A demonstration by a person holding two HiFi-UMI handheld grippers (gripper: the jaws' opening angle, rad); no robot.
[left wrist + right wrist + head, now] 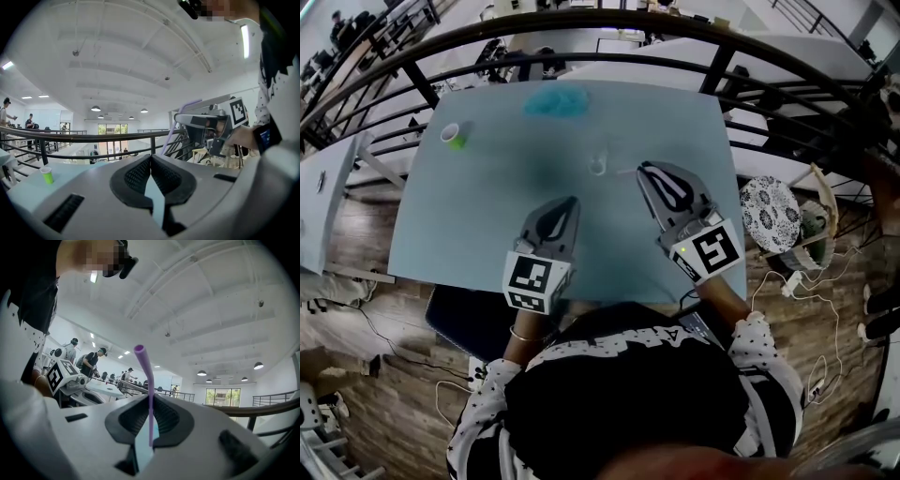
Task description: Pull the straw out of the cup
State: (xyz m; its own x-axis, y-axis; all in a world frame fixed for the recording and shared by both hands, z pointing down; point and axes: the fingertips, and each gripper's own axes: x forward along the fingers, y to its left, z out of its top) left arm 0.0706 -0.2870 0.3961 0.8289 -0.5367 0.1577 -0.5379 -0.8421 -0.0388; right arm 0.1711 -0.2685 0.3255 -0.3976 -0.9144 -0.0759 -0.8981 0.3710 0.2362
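At the far left of the pale blue table (469, 225), a small green cup (455, 137) is standing alone, and it is showing low on the left in the left gripper view (47, 175) too. A fuzzy blue patch (555, 102) is lying at the far edge, too blurred to name.

The left gripper (571, 201) is hovering over the near middle of the table. Its own view is showing the jaws pressed together at the tips (150, 157), gripping nothing.

A little farther off, and between the two grippers, what looks like a small clear cup (598, 166) is standing on the table with no straw in it.

Just right of that cup, the right gripper (644, 170) is pinching the purple straw (145, 373) between closed jaws (150, 397). The straw is sticking up past the fingertips, its open end uppermost, clear of the cup. Seen from the left gripper, the straw (180, 119) is slanting beside the right gripper (177, 118).

Beyond the table's right edge, a white patterned stool (772, 214) is sitting on the wooden floor, near the black railing (581, 64).
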